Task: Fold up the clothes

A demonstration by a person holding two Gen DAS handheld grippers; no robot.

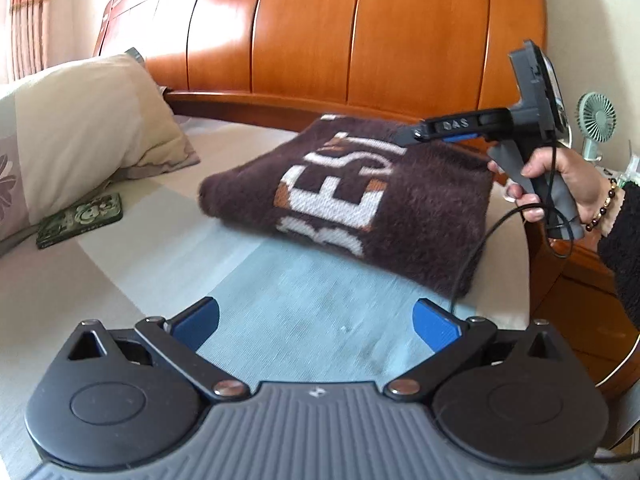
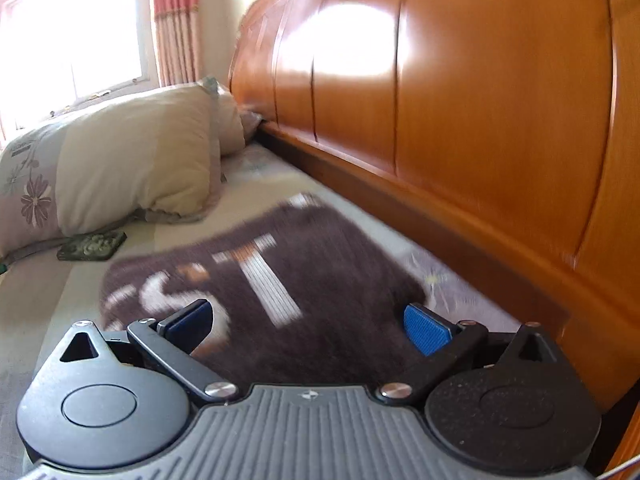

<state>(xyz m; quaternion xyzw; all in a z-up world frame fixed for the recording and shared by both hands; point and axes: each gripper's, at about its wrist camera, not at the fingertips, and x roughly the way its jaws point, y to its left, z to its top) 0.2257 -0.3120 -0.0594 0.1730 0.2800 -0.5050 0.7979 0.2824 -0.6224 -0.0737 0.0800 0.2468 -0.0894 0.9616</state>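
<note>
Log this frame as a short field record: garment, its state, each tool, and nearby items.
garment: brown sweater with white lettering
state: folded into a compact rectangle, lying on the bed
left tool: open, holding nothing, short of the sweater
right tool: open, over the sweater, gripping nothing
nearby: pillow, green patterned phone, wooden headboard

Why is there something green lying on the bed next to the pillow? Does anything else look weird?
The green patterned case, maybe a phone, lies on the bed beside the pillow, apart from the folded brown sweater. It isn't clothing, so it looks stray. Nothing else stands out.
</note>
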